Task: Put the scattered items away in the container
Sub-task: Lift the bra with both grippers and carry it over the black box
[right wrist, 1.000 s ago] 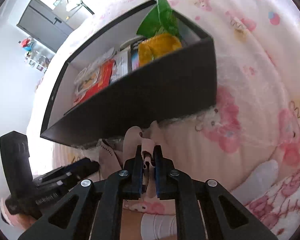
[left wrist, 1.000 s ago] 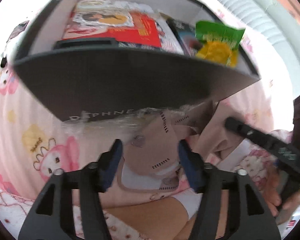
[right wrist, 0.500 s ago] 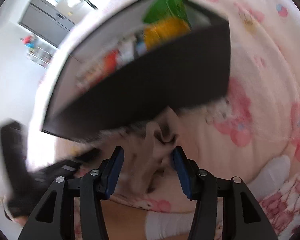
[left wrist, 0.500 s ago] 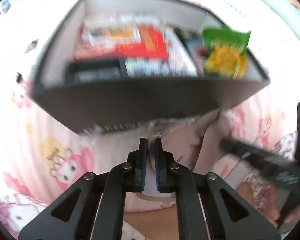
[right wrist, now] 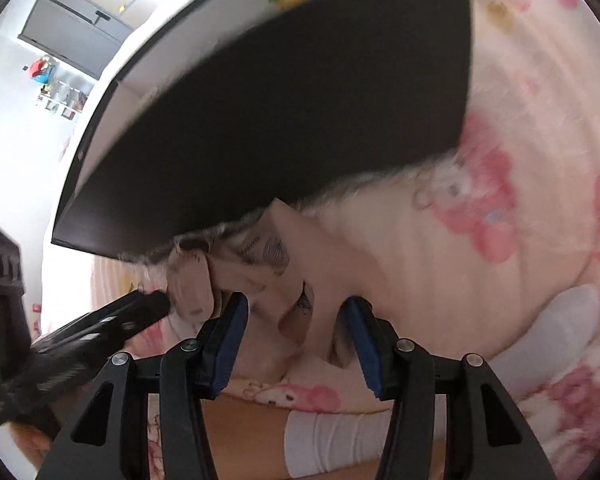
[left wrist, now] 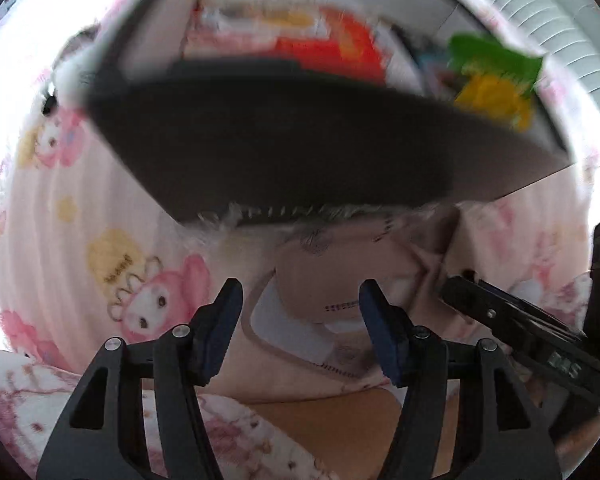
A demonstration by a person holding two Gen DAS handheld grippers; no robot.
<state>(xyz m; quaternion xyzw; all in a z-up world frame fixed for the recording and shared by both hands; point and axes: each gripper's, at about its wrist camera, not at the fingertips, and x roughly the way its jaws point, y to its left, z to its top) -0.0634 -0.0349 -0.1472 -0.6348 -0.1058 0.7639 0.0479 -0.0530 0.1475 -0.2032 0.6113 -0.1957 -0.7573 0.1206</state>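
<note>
Beige masks point(left wrist: 332, 276) (two) lie between both spread hand-held grippers

Both grippers open again at the masks

The left gripper point(left wrist: 300, 328), pinched shut half a second ago, has spread its jaws wide around the beige masks point(left wrist: 332, 280); the right gripper point(right wrist: 296, 340), clamped on them a second ago, stays parted, and the dark box point(right wrist: 300, 112) now looms closer.

Box point(left wrist: 284, 152) sits on blanket point(left wrist: 100, 208). Masks point(left wrist: 340, 280) lie just in front of box's near wall, touching its base. Snack packets point(left wrist: 496, 84) inside box, right end.
</note>
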